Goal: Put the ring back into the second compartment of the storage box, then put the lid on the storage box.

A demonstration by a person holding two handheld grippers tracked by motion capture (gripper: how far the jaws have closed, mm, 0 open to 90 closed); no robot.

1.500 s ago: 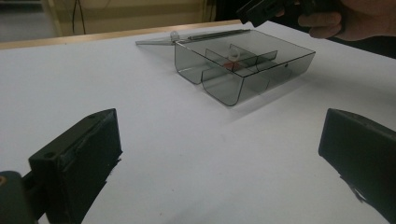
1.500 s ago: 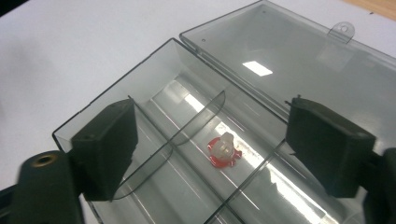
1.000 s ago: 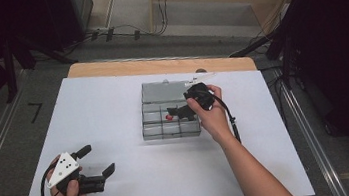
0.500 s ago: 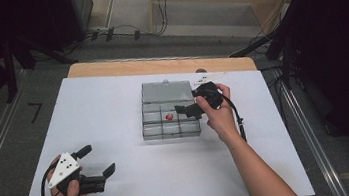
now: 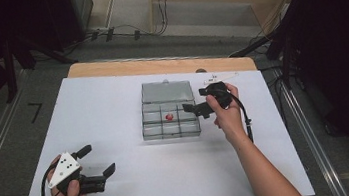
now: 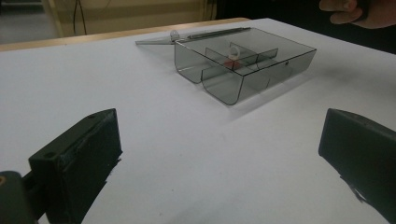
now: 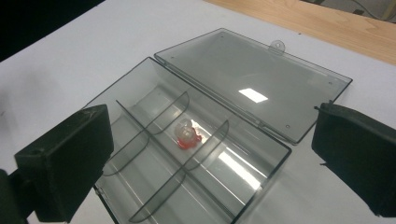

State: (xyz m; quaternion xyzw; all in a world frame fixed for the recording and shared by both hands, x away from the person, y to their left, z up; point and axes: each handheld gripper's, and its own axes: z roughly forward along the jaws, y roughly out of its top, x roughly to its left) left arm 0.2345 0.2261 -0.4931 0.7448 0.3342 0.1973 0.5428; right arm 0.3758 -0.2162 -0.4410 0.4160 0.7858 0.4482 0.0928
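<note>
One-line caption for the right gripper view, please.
Open right gripper above an open smoky compartment box, lid flat; small red-and-clear piece in a middle compartment.

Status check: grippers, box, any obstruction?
Left gripper open, idle. Right gripper open beside clear box. Red piece in middle compartment, lid open. Nothing obstructing.

Bright overhead light, glare on clear lid (image 7: pixel 252 95), dark surroundings
</note>
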